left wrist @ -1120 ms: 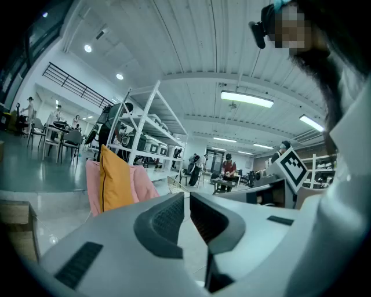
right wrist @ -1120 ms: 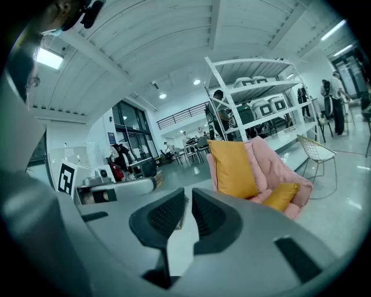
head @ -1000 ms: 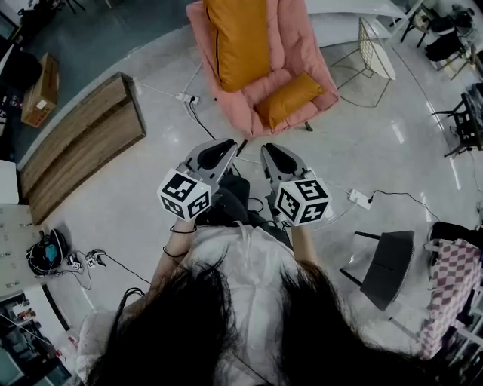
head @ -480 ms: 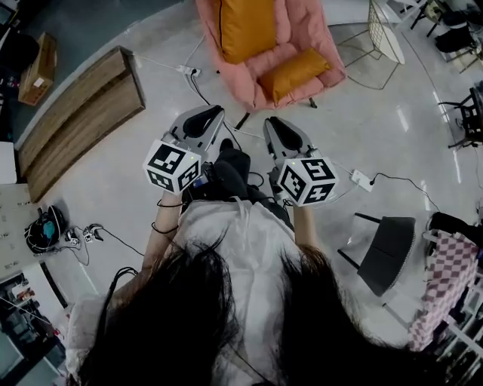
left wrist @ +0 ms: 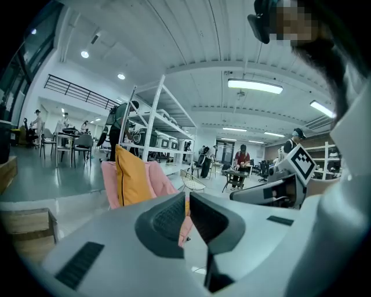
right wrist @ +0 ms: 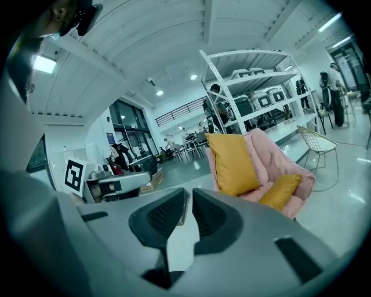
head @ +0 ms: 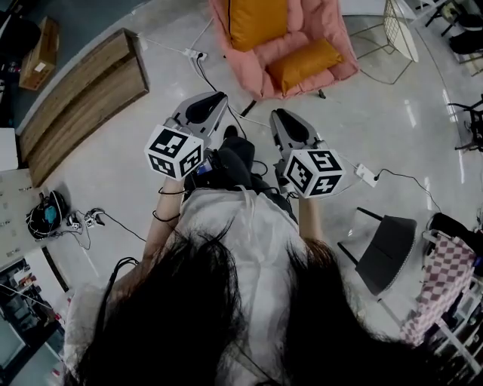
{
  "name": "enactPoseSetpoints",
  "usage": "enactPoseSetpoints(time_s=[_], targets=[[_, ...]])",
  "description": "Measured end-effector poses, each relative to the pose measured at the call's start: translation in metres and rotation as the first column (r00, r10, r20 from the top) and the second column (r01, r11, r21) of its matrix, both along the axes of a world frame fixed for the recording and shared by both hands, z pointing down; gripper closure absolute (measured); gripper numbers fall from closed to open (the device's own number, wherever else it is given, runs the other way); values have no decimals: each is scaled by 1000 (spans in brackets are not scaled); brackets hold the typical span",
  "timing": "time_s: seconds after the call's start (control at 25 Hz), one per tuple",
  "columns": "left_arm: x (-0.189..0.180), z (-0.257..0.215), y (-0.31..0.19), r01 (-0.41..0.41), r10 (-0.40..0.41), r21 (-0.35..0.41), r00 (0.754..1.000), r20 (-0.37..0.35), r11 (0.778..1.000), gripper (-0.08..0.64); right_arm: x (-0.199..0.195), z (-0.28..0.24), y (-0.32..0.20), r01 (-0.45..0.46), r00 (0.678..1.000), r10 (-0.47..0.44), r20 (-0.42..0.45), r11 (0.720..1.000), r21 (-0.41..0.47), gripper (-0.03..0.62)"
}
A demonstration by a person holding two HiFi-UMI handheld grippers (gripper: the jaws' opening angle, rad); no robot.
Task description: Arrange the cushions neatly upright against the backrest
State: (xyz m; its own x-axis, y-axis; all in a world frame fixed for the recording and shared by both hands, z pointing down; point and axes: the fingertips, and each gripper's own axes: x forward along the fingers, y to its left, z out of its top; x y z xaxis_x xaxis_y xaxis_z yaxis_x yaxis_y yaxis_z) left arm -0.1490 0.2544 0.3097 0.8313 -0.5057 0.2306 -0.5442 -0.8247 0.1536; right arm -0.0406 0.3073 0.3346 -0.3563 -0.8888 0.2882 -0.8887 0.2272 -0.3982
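Note:
A pink chair [head: 343, 41] stands ahead of me on the floor. A large yellow cushion [head: 256, 19] leans upright against its backrest. A smaller yellow cushion [head: 306, 64] lies flat on the seat. My left gripper [head: 219, 98] and right gripper [head: 278, 114] are held side by side in front of the person's body, well short of the chair. Both are shut with nothing between the jaws. The left gripper [left wrist: 187, 204] looks toward the large cushion [left wrist: 132, 177]. From the right gripper [right wrist: 188, 203], the large cushion [right wrist: 232, 162] and the small one [right wrist: 279, 190] show on the chair [right wrist: 272, 154].
A low wooden platform [head: 83, 105] lies at the left. A power strip with cables [head: 198, 54] is near the chair, another [head: 366, 175] at the right. There is a wire chair [head: 400, 30], a dark seat [head: 385, 256], a checkered cloth [head: 445, 279] and white shelving [right wrist: 255, 87].
In the head view the chair and cushions have slid upward and to the right. Both grippers sit a little higher in the picture, still shut and empty.

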Motion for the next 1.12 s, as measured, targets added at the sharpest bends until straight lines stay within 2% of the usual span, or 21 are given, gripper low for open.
enactPoseSetpoints(time_s=[0.32,0.72,1.12], targets=[[17,11,-51,-18,19,-41,1000,21,999,523,17,13,-45,-20,1000,20,0,998,-52,535],[27,19,-152,-56,57,-84,998,14,995,523,27,20,-141,-45,999,41,-34,994,-99,535],[35,28,-235,-135,133,-112,991,-25,985,522,50,26,-216,-154,985,143,-92,980,-126,535]])
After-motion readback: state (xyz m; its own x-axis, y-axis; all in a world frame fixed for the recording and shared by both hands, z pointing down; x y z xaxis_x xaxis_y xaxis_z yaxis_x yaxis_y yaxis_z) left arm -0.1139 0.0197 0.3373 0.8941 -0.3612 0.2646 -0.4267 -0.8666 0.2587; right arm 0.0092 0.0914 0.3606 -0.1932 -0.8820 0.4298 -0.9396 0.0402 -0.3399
